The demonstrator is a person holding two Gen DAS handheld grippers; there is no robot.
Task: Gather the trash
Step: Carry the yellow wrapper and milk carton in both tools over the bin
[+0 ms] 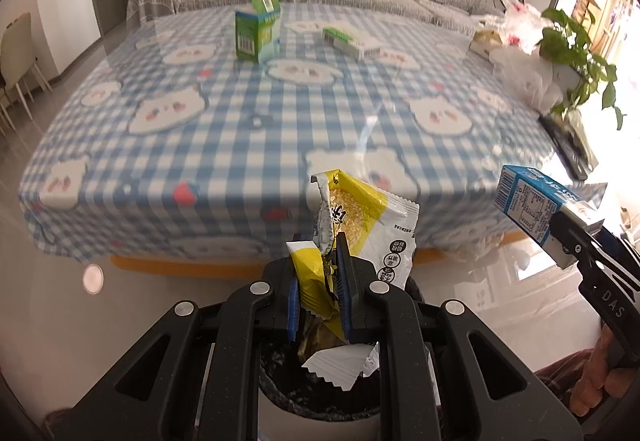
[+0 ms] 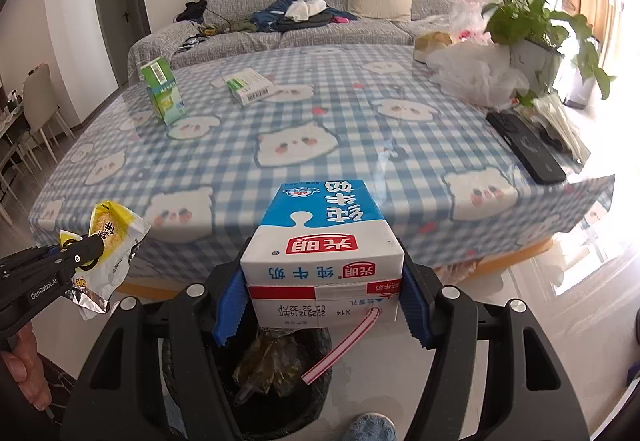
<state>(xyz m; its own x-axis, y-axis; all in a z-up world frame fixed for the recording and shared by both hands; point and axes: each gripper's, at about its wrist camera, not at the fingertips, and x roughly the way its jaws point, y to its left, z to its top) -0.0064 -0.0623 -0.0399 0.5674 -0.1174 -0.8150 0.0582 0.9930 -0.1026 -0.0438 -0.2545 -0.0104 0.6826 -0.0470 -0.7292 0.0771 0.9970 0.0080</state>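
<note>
My left gripper (image 1: 320, 293) is shut on a yellow and white snack wrapper (image 1: 360, 225), which hangs over a black-lined trash bin (image 1: 320, 401) on the floor. The right gripper (image 2: 320, 305) is shut on a blue and white milk carton (image 2: 324, 237) with a pink striped straw (image 2: 340, 345), held above the same trash bin (image 2: 280, 393), which holds crumpled wrappers. The left wrist view shows the milk carton (image 1: 524, 205) at the right edge. In the right wrist view the snack wrapper (image 2: 112, 245) sits at the left. On the table stand a green carton (image 1: 256, 29) and a flat green and white box (image 1: 352, 39).
The table (image 1: 240, 145) with its blue checked cloth lies just beyond the bin. At its right end are plastic bags (image 2: 476, 73), a potted plant (image 2: 532, 21) and a black phone (image 2: 524, 145). A grey sofa (image 2: 320, 25) with clothes stands behind, chairs (image 2: 36, 109) at the left.
</note>
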